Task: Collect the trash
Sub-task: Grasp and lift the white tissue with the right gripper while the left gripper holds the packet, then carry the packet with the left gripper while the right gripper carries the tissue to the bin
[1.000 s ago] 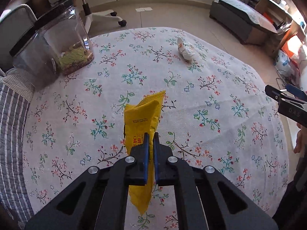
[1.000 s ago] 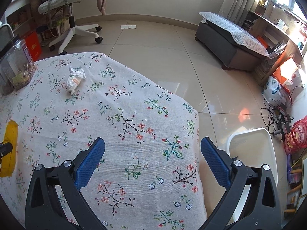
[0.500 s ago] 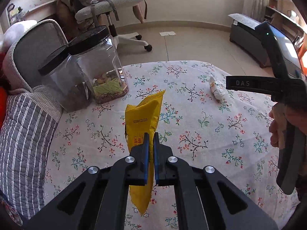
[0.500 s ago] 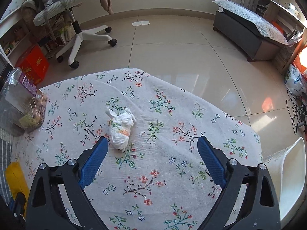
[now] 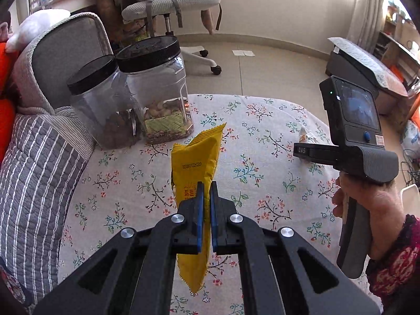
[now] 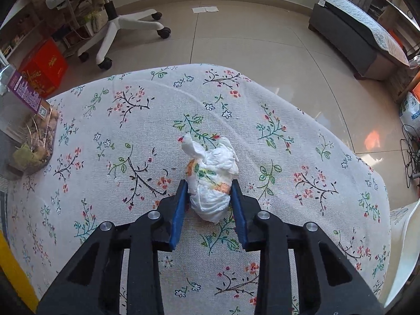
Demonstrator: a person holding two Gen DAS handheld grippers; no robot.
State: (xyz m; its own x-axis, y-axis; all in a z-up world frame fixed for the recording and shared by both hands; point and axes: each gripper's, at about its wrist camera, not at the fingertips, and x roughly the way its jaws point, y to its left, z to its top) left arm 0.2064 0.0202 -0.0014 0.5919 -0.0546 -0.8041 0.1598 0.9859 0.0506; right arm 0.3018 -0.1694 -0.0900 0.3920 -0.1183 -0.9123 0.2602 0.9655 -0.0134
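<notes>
A yellow snack wrapper hangs upright above the floral tablecloth, and my left gripper is shut on its lower half. A crumpled white tissue wad with printed flowers lies on the cloth. My right gripper points down over it, its jaws closing, and both blue pads touch the wad's sides. In the left wrist view a hand holds the right gripper's body, which hides most of the tissue. The wrapper's edge shows at far left of the right wrist view.
Two clear black-lidded jars stand at the table's back left, beside a grey striped cushion. Beyond the table are an office chair, a red box, a dark bench and a white chair.
The right gripper swept left across the table, came down over the tissue wad and narrowed its wide jaws around it. The left gripper rose and tilted, still holding the wrapper.
</notes>
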